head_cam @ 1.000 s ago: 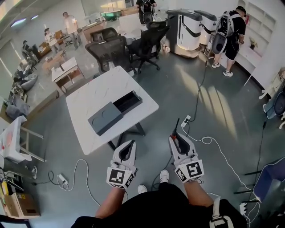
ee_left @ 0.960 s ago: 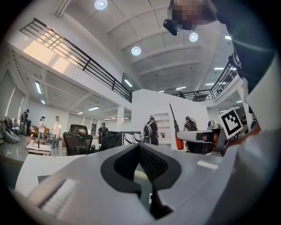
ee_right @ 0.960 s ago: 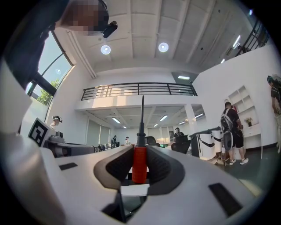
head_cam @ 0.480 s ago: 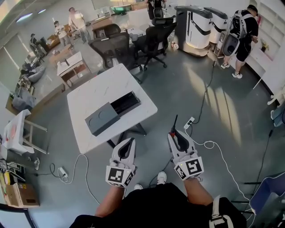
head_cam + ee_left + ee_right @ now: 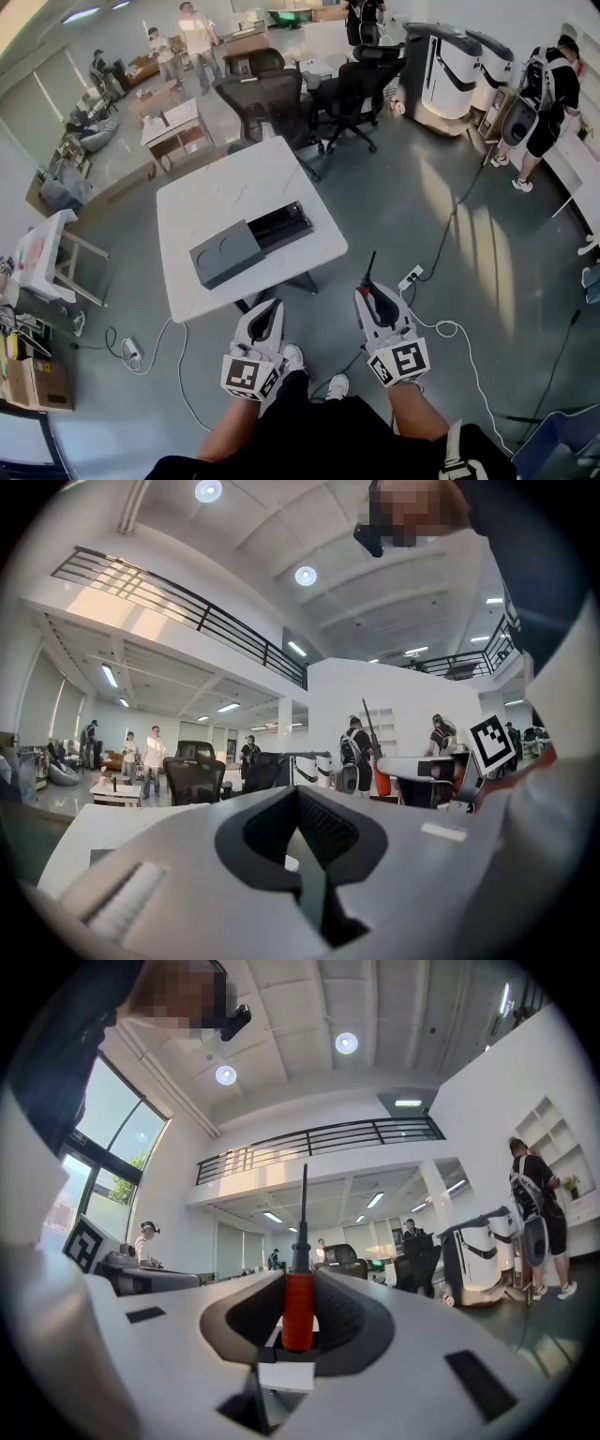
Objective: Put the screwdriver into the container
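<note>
My right jaws (image 5: 369,296) squeeze the red screwdriver (image 5: 298,1309), and its tip points far. My left jaws (image 5: 271,307) are closed on nothing. The box (image 5: 228,253) sits half open on the white table (image 5: 211,192), far from both. Black chairs (image 5: 272,98) stand behind the table. A white cable (image 5: 450,328) lies on the floor at right.

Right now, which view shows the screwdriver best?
The right gripper view: the screwdriver stands dead centre, red handle clamped between the jaws. The head view shows it small, from above; the left gripper view only a distant side glimpse.
</note>
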`<move>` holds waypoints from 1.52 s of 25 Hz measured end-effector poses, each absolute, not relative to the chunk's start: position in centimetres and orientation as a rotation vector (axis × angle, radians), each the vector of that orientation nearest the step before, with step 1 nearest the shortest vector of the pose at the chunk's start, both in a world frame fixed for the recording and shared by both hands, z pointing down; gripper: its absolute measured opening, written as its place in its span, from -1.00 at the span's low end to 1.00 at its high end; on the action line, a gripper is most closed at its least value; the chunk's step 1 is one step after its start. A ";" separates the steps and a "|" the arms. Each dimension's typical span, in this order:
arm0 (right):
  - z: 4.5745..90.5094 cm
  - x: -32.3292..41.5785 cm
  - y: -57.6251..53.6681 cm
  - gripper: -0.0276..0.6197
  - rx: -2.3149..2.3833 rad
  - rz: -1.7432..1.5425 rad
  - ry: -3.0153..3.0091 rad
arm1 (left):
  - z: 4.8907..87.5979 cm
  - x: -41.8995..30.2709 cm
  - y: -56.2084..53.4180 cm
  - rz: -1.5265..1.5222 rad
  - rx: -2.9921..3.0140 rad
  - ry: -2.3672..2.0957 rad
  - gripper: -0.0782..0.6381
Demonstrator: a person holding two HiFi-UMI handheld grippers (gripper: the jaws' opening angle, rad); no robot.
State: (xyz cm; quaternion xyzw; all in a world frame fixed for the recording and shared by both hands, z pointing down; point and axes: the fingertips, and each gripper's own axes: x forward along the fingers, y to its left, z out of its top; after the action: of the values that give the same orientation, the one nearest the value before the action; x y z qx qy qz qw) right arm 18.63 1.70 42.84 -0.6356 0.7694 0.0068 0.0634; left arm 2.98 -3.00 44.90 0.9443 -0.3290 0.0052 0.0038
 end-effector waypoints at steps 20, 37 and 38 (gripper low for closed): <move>42.0 14.0 -15.9 -0.63 -1.920 0.090 2.428 | 45.4 -1.7 -19.1 -0.022 2.945 -1.080 -0.76; 42.8 9.8 -22.8 -0.63 -1.965 0.123 2.474 | 46.3 -6.3 -25.4 -0.018 2.925 -1.100 -0.76; 43.0 9.7 -23.2 -0.63 -1.958 0.130 2.491 | 46.4 -6.4 -25.7 -0.018 2.922 -1.110 -0.76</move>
State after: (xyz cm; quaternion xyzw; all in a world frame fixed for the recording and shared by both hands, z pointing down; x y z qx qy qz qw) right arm 9.67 -23.20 42.96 -0.6175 0.7854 0.0411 -0.0149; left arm -6.36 -25.68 46.37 0.9348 -0.3550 -0.0058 0.0079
